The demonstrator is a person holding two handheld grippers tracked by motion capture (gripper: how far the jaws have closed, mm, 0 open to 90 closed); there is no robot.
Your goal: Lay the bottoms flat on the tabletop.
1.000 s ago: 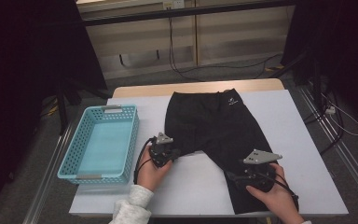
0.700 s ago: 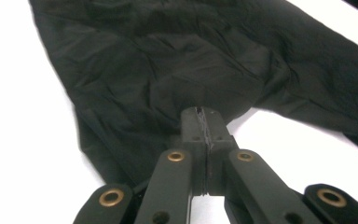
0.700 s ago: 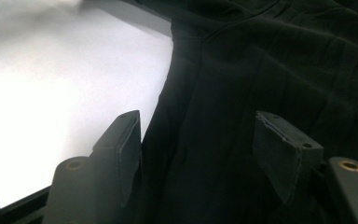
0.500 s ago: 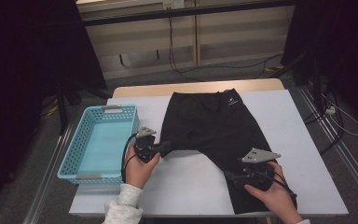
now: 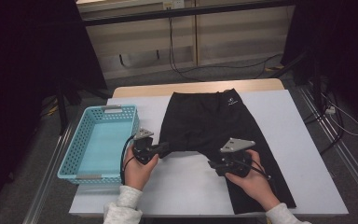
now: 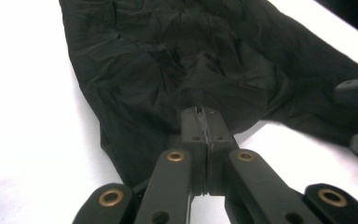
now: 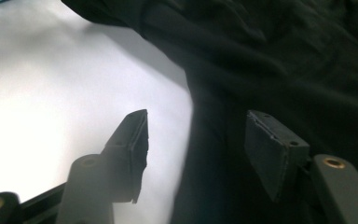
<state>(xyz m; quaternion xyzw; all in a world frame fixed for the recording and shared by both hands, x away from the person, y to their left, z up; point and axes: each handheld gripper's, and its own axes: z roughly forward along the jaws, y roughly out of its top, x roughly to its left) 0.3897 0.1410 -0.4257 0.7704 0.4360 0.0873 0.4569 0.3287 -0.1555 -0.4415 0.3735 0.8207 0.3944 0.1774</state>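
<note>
Pinching tight, with the left tongs (image 6: 200,112), what looks like a fold at the hem of one leg of the black soft-fabric shorts (image 5: 209,126), wrinkles drawing in toward the closed tips. Holding the right tongs (image 7: 196,135) apart, having just been closing them part-way, with the inner edge of the other leg lying between the pads but not pressed by either. Spreading flat beyond both tips, waistband farthest off, legs nearest, on the white table (image 5: 186,186). Standing just beside the left tongs, on the side away from the right ones, a light-blue perforated plastic basket (image 5: 77,140). Judging the cloth as light, limp and rather slick: sagging and folding wherever unsupported, never breaking, but slipping out of a shallow bite. Favouring, therefore, a deep grip on the doubled hem or the seam of each leg, both layers together, rather than on a single thin ply.
</note>
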